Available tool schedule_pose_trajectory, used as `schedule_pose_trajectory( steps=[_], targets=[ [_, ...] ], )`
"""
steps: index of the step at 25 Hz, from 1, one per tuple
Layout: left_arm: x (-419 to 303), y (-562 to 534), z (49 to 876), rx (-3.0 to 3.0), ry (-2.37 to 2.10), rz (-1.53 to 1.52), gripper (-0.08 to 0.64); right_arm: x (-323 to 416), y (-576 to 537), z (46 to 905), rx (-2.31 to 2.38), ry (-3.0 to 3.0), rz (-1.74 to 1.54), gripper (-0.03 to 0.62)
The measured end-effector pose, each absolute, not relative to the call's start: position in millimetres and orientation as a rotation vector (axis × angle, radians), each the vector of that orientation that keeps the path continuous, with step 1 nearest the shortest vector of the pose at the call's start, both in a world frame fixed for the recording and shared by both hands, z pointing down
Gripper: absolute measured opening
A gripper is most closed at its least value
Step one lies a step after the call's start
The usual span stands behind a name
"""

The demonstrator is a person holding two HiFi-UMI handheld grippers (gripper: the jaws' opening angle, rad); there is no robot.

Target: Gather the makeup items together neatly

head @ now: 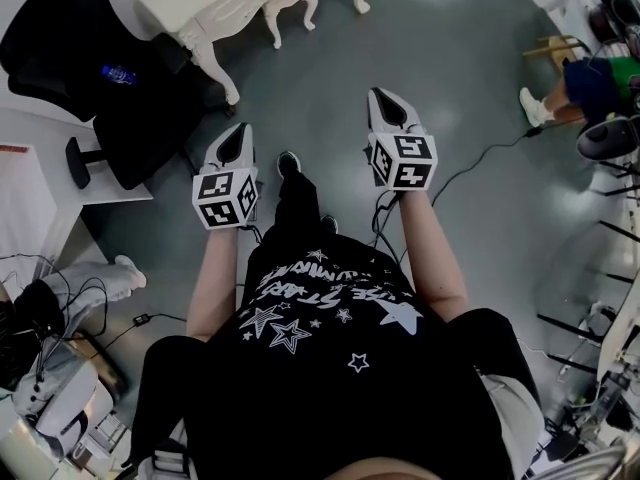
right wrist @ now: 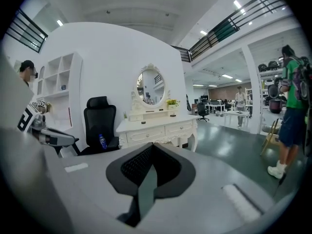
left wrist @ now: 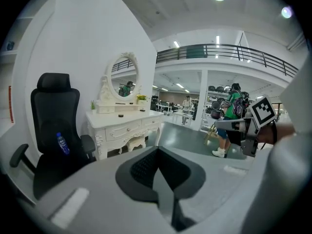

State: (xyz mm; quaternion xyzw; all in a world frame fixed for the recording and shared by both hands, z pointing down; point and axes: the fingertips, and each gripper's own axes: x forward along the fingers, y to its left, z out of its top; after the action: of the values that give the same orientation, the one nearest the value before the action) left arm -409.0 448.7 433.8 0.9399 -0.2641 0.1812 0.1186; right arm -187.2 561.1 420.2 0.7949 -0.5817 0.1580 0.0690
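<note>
Your left gripper (head: pixel 238 133) is held out ahead of you on a nearly straight forearm, its nose tipped a little below level and aimed at the white dressing table (right wrist: pixel 161 127), well short of it. Its jaws are pressed together with nothing between them. Your right gripper (head: pixel 380 96) is held the same way alongside, slightly farther from the dressing table, and its jaws are also closed on nothing. Each carries its marker cube (head: pixel 225 198) near your wrist, printed with black-and-white squares and no words.

The makeup items (left wrist: pixel 121 115) lie on the dressing table's top, below its oval mirror (left wrist: pixel 124 82). They show only as small dark spots, so what each one is can't be told. A small green plant (left wrist: pixel 142 98) stands at the end of the dressing table away from the chair.

A black office chair (left wrist: pixel 53 111) stands just beside the dressing table, with a bottle (left wrist: pixel 60 144) on its seat. The bottle's blue label is too small to read. Your black shirt (head: pixel 320 318) has white stars and lettering that seems to include "STARS".
</note>
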Motion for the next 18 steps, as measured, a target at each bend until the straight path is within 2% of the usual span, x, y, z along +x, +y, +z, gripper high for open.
schedule_pose_trajectory(
  steps=[3,5,9,12,18],
  targets=[
    [-406.6,429.2,434.0,2.739,-0.795,0.535,0.000,-179.9,539.8,419.3,2.395,-1.773,0.466,0.048],
    [-403.1,412.7,436.7,2.730,-0.807,0.538,0.000,-172.4,521.5,422.2,2.395,-1.787,0.492,0.172],
    [-388.7,367.8,444.2,2.709,-0.816,0.546,0.000,-157.1,474.2,433.3,2.361,-1.807,0.568,0.288],
    [-369.6,331.8,446.0,2.706,-0.808,0.548,0.000,-143.0,437.3,435.4,2.331,-1.826,0.594,0.314],
    [-331.9,264.8,448.0,2.710,-0.772,0.557,0.000,-105.3,367.9,436.1,2.335,-1.803,0.627,0.316]
  ],
)
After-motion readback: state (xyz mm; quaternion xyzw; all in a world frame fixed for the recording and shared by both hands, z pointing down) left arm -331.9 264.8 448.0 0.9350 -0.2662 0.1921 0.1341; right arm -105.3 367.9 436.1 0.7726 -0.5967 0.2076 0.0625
